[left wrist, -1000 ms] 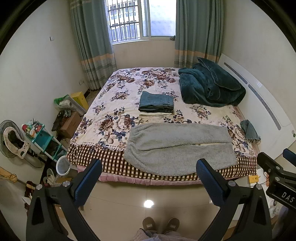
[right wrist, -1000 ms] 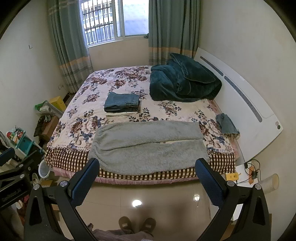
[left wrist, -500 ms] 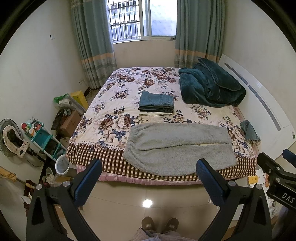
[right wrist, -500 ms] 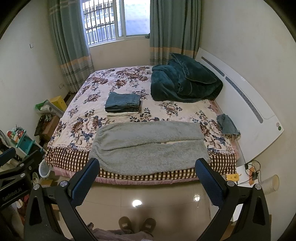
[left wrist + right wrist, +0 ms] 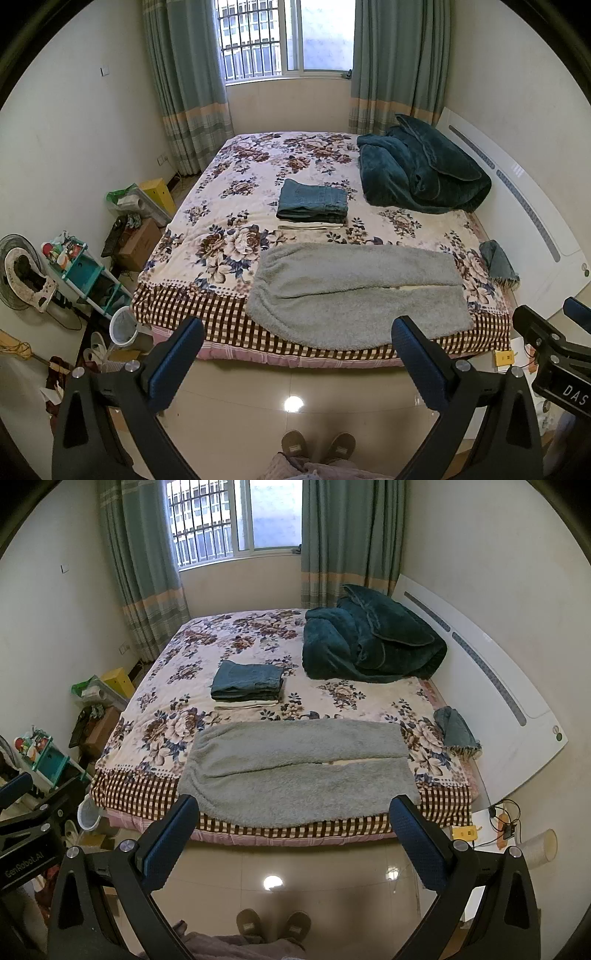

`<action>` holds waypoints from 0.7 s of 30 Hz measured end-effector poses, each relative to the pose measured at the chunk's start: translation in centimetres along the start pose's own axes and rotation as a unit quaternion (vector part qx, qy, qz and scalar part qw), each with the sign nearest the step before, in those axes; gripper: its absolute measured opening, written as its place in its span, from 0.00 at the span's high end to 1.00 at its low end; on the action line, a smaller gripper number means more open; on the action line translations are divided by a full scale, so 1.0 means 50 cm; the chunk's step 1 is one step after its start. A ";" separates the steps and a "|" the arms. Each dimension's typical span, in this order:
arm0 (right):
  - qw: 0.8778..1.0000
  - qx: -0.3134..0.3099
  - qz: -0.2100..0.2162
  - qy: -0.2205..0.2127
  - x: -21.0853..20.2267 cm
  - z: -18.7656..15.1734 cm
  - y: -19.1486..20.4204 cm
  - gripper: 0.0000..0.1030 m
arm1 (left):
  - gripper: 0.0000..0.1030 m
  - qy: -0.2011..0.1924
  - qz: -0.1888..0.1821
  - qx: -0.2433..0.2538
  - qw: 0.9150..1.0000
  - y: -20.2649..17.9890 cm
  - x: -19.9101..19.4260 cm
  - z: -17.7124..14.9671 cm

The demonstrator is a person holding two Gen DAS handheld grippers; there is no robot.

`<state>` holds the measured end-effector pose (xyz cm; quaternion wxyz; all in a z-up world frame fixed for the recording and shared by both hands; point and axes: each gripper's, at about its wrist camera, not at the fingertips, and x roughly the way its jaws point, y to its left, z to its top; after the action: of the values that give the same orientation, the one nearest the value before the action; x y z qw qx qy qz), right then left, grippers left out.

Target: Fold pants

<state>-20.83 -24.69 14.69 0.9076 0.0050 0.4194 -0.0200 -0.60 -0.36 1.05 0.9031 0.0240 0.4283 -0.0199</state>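
Observation:
Grey fleece pants (image 5: pixel 354 295) lie flat across the near edge of the bed (image 5: pixel 229 236), legs side by side pointing right, waist at the left. They also show in the right wrist view (image 5: pixel 299 771). My left gripper (image 5: pixel 295 339) is open and empty, held above the floor in front of the bed, well short of the pants. My right gripper (image 5: pixel 293 818) is open and empty too, at a similar distance. The right gripper's body (image 5: pixel 554 354) shows at the left wrist view's right edge.
A stack of folded jeans and light clothes (image 5: pixel 314 203) sits mid-bed. A dark green blanket (image 5: pixel 421 173) is heaped by the white headboard (image 5: pixel 517 206). A small teal cloth (image 5: pixel 498 260) lies at the bed's right edge. Shelves, boxes and a bin (image 5: pixel 123 326) crowd the left floor.
Both views have drifted very slightly; the bed and pants look unchanged. Both grippers stay open.

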 end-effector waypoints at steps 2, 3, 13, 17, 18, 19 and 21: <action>1.000 0.000 0.001 0.001 0.001 0.001 0.001 0.00 | 0.00 0.000 0.001 0.001 1.000 -0.001 0.000 0.000; 1.000 0.000 0.001 0.000 0.001 0.000 0.002 0.00 | 0.00 0.000 0.000 0.001 1.000 0.001 0.000 0.000; 1.000 0.002 0.002 0.004 0.006 -0.009 0.017 0.00 | 0.00 0.002 0.000 -0.002 1.000 0.001 0.006 -0.010; 1.000 0.014 -0.006 0.012 0.047 -0.019 -0.005 0.00 | 0.00 -0.001 0.013 -0.010 1.000 -0.002 0.023 -0.014; 1.000 0.017 -0.008 0.015 0.065 -0.020 -0.015 0.00 | 0.00 -0.001 0.016 -0.015 1.000 -0.005 0.036 -0.013; 1.000 0.020 -0.009 0.016 0.080 -0.019 -0.019 0.00 | 0.00 -0.001 0.022 -0.019 1.000 -0.008 0.048 -0.011; 0.999 0.025 -0.013 0.015 0.120 -0.009 -0.029 0.00 | 0.00 -0.003 0.038 -0.026 0.999 -0.018 0.077 -0.002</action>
<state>-17.37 -26.30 9.84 0.9002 0.0222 0.4328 -0.0425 1.70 -1.32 -2.04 0.9050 0.0163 0.4244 0.0254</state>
